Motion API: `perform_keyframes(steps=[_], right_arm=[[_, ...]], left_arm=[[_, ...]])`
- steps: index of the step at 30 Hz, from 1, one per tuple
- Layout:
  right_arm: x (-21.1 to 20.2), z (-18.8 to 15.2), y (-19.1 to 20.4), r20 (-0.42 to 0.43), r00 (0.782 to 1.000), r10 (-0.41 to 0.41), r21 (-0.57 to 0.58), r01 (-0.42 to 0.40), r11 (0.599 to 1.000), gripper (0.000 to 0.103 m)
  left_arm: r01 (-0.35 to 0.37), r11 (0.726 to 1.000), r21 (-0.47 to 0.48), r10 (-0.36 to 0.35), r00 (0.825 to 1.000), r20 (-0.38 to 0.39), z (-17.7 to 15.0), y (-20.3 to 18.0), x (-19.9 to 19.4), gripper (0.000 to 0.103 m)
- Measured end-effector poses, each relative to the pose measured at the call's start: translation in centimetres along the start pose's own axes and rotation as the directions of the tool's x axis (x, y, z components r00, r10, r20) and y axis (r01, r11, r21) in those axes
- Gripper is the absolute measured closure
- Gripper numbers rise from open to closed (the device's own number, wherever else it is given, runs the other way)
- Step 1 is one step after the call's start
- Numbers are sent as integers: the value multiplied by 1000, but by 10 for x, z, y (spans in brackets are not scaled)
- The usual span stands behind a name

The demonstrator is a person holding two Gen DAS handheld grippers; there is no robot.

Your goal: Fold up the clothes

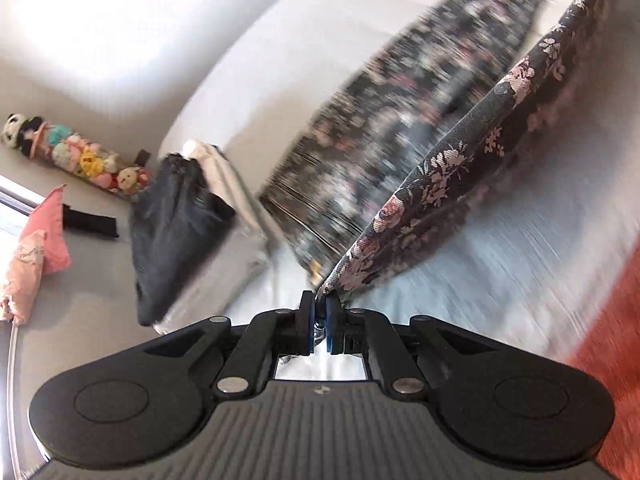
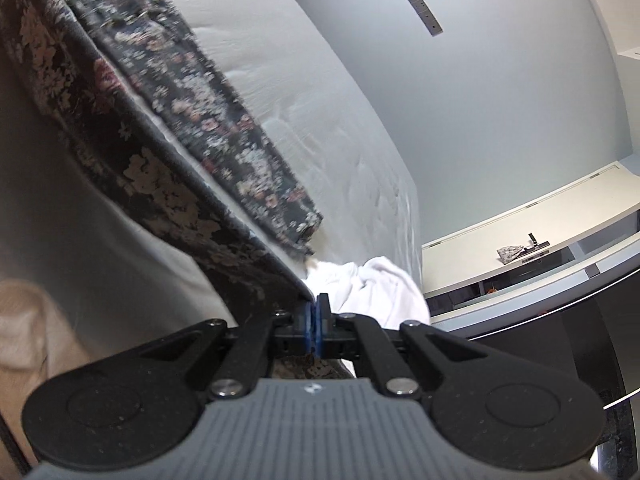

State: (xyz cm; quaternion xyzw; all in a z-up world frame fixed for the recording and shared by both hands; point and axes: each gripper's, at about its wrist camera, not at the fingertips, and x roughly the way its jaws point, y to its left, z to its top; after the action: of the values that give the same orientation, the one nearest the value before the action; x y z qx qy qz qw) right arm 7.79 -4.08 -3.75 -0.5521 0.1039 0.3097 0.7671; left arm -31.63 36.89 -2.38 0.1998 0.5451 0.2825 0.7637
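A dark floral garment (image 1: 460,168) with pink flowers is stretched between both grippers above a white bed sheet (image 1: 280,60). My left gripper (image 1: 319,308) is shut on one edge of it. My right gripper (image 2: 316,308) is shut on another edge of the same floral garment (image 2: 160,184). Part of the garment lies flat on the bed (image 2: 224,136), and the held edge rises from it as a taut fold. The left wrist view is motion-blurred.
A dark folded garment (image 1: 176,232) and a white cloth (image 1: 216,168) lie on the bed. Stuffed toys (image 1: 76,152) and pink pillows (image 1: 40,236) sit at the left. A white cloth pile (image 2: 380,284) lies near my right gripper. A white shelf (image 2: 520,232) stands at the right.
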Motion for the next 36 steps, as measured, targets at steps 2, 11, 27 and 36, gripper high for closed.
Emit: perform_keyframes(steps=[2, 11, 27, 36], right_arm=[[13, 14, -10, -5, 1000, 10, 16, -10, 1000, 101], [108, 80, -36, -59, 997, 47, 79, -42, 996, 101], [286, 165, -11, -182, 967, 177, 41, -173, 984, 100], [323, 168, 13, -227, 951, 211, 21, -211, 977, 99]], left_arm=[[-11, 999, -32, 11, 1000, -1, 18, 16, 9, 97], [-77, 997, -5, 76, 994, -72, 99, 50, 87, 97], [-94, 993, 78, 109, 968, -226, 161, 46, 266, 96], [-103, 991, 85, 121, 962, -244, 159, 25, 311, 95]])
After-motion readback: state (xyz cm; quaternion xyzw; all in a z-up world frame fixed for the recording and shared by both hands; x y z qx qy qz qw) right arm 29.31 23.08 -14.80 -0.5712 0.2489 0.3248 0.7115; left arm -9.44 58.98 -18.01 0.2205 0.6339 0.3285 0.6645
